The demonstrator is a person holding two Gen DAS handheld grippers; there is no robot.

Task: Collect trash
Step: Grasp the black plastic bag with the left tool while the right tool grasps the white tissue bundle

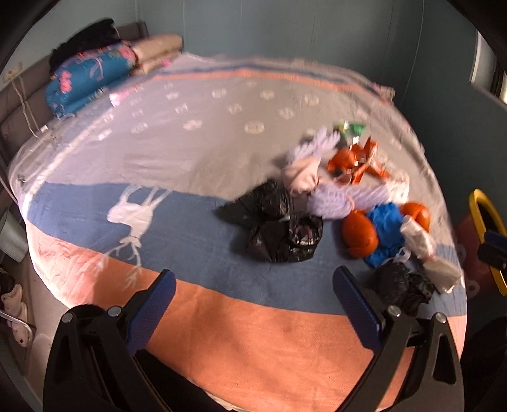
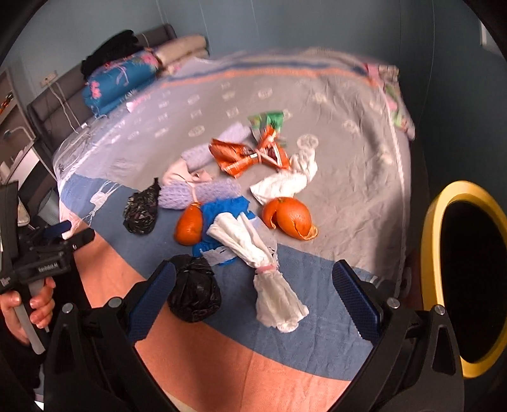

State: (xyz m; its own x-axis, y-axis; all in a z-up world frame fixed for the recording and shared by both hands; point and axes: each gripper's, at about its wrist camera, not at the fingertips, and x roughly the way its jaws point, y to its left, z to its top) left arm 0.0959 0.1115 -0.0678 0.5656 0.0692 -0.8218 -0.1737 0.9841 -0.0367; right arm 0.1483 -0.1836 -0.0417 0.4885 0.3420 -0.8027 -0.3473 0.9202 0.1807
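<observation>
A bed (image 2: 348,177) fills most of both views, covered by a blanket (image 1: 177,222) banded in grey, blue and salmon with white deer and paw-like motifs. At its far left stands a grey padded headboard (image 2: 63,92), with a folded blue floral quilt (image 1: 92,79), beige folded bedding (image 1: 158,50) and a dark garment (image 1: 85,41) stacked against it, and a white cable (image 1: 25,104) hanging down the headboard from a wall socket (image 2: 49,78). The walls (image 1: 285,28) behind are plain blue-grey, and warm light falls across the near end of the blanket.
</observation>
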